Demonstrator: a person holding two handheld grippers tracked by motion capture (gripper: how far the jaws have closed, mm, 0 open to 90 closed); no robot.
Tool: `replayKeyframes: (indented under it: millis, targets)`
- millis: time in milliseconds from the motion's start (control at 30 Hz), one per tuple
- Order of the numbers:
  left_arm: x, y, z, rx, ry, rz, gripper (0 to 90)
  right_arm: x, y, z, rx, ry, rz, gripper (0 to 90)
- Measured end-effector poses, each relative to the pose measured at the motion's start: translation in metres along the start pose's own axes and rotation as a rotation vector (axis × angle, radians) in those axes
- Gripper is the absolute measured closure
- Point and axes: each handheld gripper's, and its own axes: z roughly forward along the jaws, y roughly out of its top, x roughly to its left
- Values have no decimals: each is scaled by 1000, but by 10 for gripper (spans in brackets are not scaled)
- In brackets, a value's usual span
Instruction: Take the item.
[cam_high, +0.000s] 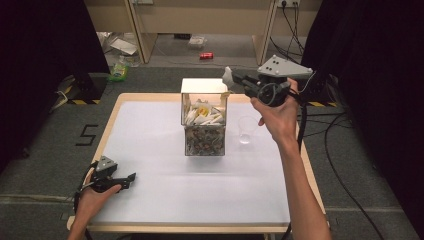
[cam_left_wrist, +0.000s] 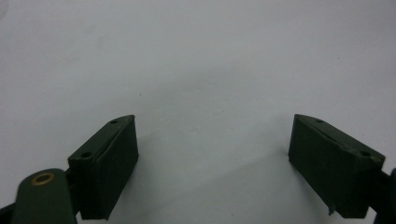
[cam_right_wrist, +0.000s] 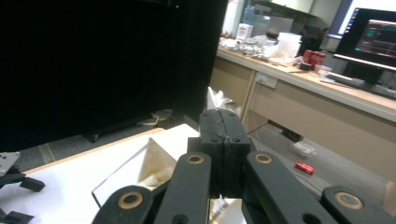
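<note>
Right gripper (cam_high: 231, 76) clamped on a white packet (cam_high: 227, 75) above the box (cam_high: 204, 116); best carried level to the cup (cam_high: 246, 129). Left gripper (cam_high: 131, 178) spread, idle.

A clear plastic cup (cam_high: 245, 130) stands upright on the white table (cam_high: 160, 150), well toward its far right part. On the grey floor beyond the table lie a red can (cam_high: 206, 56) on its side, a green-labelled bottle (cam_high: 119, 71) farther left and a flat clear packet (cam_high: 197, 41) near pale wooden furniture legs, while black cables (cam_high: 345, 145) trail over the floor to the right. In the right gripper view a long bench (cam_right_wrist: 327, 93) carries a lit monitor (cam_right_wrist: 371, 37) and red cans (cam_right_wrist: 314, 58) amid clutter, with dark curtains (cam_right_wrist: 93, 60) hanging to its left.
</note>
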Motion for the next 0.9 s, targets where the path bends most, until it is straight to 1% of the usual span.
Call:
replayKeyframes:
  millis: [100,167,333,367,400,467,500,567,900]
  targets:
    - [0,0,0,0,0,0,150,-9,-3,-11,0,-27,8,900]
    - [0,0,0,1,0,0,150,-14,-5,-16,-2,-37,22,900]
    - [0,0,0,0,0,0,150,-25,-11,-27,-4,-71,36,900]
    - [0,0,0,0,0,0,150,-25,-11,-27,-4,-71,36,900]
    - [0,0,0,0,0,0,150,-30,-15,-31,0,-86,41,900]
    - [0,0,0,0,0,0,150,-32,-16,-32,1,-91,42,900]
    - [0,0,0,0,0,0,150,-34,-18,-34,1,-98,52,900]
    - [0,0,0,0,0,0,150,-40,-24,-38,11,-112,55,900]
    - [0,0,0,1,0,1,150,-56,-49,-42,39,-148,96,900]
